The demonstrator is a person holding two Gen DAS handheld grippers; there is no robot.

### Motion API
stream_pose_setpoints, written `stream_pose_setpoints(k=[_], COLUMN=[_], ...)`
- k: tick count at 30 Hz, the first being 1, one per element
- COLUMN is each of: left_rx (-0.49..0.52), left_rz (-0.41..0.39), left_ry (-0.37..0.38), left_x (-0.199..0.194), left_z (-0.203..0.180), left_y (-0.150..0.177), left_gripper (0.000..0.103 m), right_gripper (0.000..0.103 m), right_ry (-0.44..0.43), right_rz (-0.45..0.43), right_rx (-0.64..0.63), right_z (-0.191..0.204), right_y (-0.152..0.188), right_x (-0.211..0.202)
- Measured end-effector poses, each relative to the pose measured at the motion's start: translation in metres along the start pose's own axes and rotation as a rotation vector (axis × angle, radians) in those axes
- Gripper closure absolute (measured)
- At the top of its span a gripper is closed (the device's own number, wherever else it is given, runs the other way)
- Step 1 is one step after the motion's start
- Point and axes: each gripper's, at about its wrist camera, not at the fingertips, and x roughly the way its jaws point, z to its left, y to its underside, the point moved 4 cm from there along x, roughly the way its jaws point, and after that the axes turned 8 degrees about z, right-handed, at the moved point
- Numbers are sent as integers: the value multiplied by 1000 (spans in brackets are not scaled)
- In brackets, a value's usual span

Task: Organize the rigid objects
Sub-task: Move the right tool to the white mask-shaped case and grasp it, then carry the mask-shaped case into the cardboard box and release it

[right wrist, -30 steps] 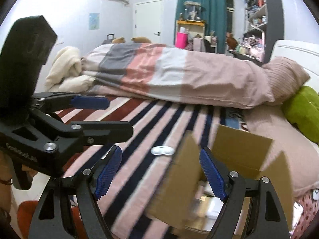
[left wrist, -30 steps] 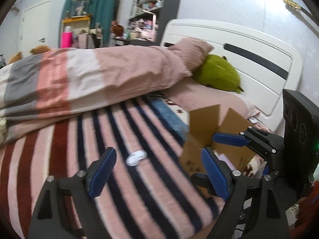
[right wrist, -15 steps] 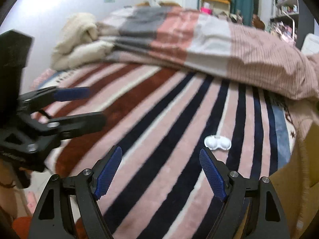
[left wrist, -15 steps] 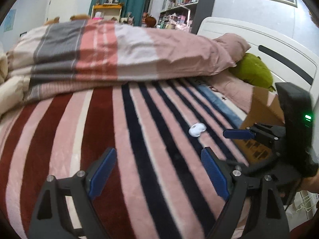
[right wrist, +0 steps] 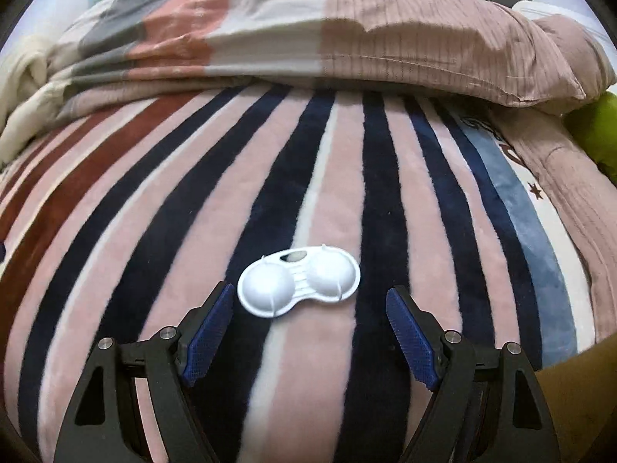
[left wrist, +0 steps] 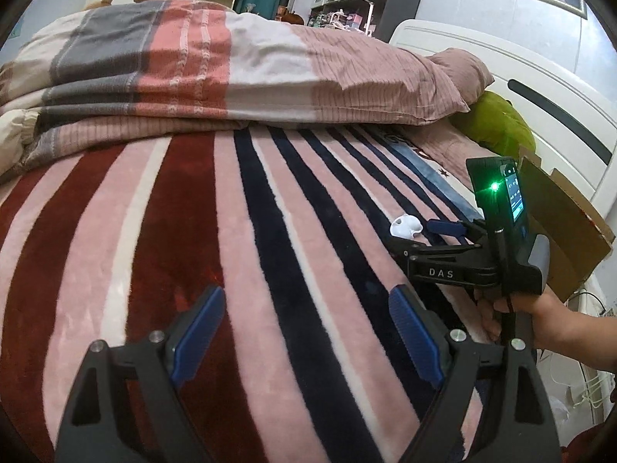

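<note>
Since the earlier frame the right gripper (right wrist: 308, 328) had dropped close to the white twin-domed case (right wrist: 299, 279), which lay on the striped blanket (right wrist: 154, 231) just ahead of its spread, empty fingers. The left gripper (left wrist: 304, 341) hung apart, empty. Closing early risked the rounded domes slipping out or plush fabric getting pinched.

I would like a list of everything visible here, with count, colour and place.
case: 1, white, on blanket, just ahead of right gripper
blanket: 1, striped pink, navy, red, covering bed
duvet: 1, grey, pink, white, folded at far side
pillow: 1, pink, by headboard
plush: 1, green, beside pillow
box: 1, brown cardboard, bed's right edge
left gripper: 1, black, blue pads, open, empty
right gripper: 1, same, open
hand: 1, holding right gripper
</note>
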Motion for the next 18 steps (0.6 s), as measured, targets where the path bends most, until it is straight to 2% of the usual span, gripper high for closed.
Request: stream_pose_setpoints(k=[1,3,8,11,15,18], left_rx=[-5,-8,-6,-22,-9,23], left_rz=[3,1,-13,-21,-32,-35], left_ry=[0,8,14,71,164,205], left_x=[0,-2,-19,-34,-55,-67], left_z=[-1,-3,-12,-22,-54,-83], left_y=[-1,-2,-8,-14,-23,-31], left_gripper=[18,18,18,18,19,33], right_gripper=[26,45,45,45,45,45], right_ry=[8,2,9,-83,-185,-267], right_rz=[-2,-6,-77,-123,-207,-281], right_rx=[-16,-42,-114,-164,-270,-317], right_z=[1,4,19,35,59,68], right_y=[-1,-1,1,6,19,30], right_x=[1,0,-19,-50,-105,-146])
